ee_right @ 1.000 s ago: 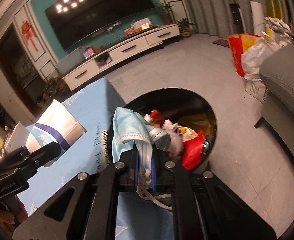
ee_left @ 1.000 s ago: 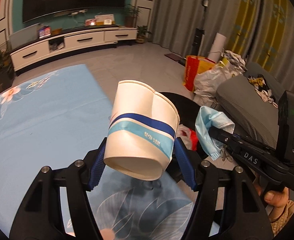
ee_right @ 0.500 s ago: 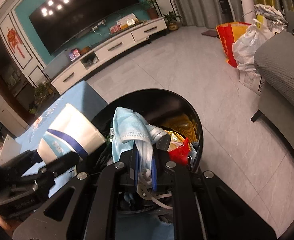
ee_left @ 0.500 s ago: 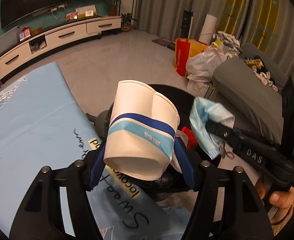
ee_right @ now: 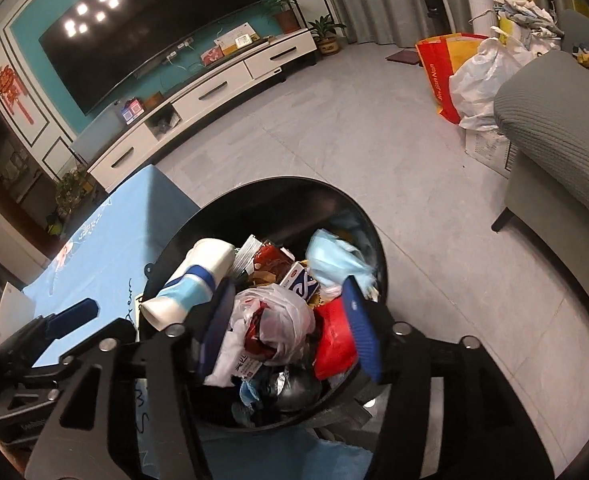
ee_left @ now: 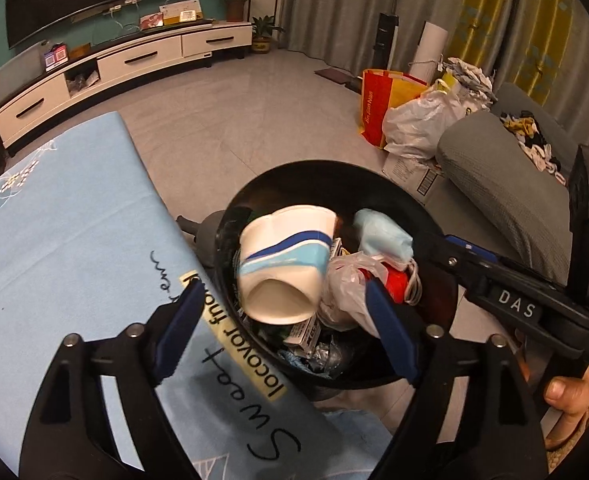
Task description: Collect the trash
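A black round trash bin [ee_left: 318, 170] [ee_right: 278, 188] stands on the floor beside the blue-clothed table. A white paper cup with blue bands [ee_left: 284, 262] [ee_right: 192, 280] lies inside it on the trash pile. A light blue face mask [ee_left: 382, 236] [ee_right: 334, 258] lies in the bin too. My left gripper [ee_left: 282, 328] is open and empty just above the bin's near rim, the cup beyond its jaws. My right gripper [ee_right: 290, 316] is open and empty over the bin. It also shows in the left wrist view [ee_left: 454, 246], at the right.
The blue tablecloth [ee_left: 54, 248] with black writing borders the bin on the left. A grey sofa [ee_left: 506, 184] is to the right, with a red bag [ee_left: 378, 112] and white plastic bags [ee_left: 422, 124] behind it. A white TV cabinet [ee_left: 114, 68] lines the far wall.
Both grippers have opened. The cup has dropped from the left gripper into the bin, and the mask has dropped from the right gripper into the bin.
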{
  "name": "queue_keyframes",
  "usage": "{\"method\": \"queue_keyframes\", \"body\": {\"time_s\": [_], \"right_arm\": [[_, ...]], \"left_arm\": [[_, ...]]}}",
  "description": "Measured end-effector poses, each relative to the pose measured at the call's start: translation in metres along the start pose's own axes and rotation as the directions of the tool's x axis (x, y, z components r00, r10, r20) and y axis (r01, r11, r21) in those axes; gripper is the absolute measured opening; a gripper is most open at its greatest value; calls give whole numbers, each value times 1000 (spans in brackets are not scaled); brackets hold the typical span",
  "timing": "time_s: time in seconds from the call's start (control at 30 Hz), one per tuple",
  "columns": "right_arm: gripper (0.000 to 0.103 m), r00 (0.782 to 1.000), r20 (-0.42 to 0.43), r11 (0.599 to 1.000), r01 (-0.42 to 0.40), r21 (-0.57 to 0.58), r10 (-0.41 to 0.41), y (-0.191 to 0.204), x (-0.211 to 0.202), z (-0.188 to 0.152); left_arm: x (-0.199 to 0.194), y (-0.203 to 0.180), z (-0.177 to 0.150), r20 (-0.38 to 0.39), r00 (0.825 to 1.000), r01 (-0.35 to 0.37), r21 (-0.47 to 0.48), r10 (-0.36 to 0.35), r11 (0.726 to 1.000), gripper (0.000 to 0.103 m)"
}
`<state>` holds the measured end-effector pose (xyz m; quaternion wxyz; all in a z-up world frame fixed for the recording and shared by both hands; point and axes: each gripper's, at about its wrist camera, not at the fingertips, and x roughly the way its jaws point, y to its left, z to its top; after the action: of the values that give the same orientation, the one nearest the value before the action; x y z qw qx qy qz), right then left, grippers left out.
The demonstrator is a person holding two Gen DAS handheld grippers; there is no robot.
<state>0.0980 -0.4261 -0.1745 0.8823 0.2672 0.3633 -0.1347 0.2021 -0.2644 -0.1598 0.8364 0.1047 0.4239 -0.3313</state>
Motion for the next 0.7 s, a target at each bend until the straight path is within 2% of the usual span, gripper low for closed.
{"method": "queue_keyframes", "body": {"time_s": [0.07, 0.17, 0.33, 0.43, 0.53, 0.6, 0.7], "right_arm": [[70, 1000, 7, 1000, 7, 4, -7, 0, -12, -1], [81, 1000, 5, 1000, 12, 3, -12, 1, -29, -4], [100, 998, -3, 998, 58, -39, -58, 12, -62, -9], [100, 996, 4, 992, 89, -86, -89, 26, -89, -14], [100, 989, -9, 976, 143, -165, -146, 45, -114, -17], [100, 988, 5, 970, 150, -191, -152, 55, -131, -20], [100, 990, 9, 964, 142, -226, -144, 69, -157, -26]], "left_arm": [[-11, 0, 0, 11, 1000, -9, -4, 9, 1000, 89], [-33, 1, -2, 27, 999, -32, -8, 33, 999, 99], [-77, 4, -8, 42, 993, -107, -7, 107, 994, 100], [-108, 5, -12, 56, 992, -108, -27, 109, 994, 100], [-137, 9, -15, 53, 986, -153, -89, 158, 984, 100], [-155, 10, -19, 39, 983, -171, -117, 177, 978, 100], [-184, 6, -26, 52, 957, -276, -139, 286, 951, 100]]}}
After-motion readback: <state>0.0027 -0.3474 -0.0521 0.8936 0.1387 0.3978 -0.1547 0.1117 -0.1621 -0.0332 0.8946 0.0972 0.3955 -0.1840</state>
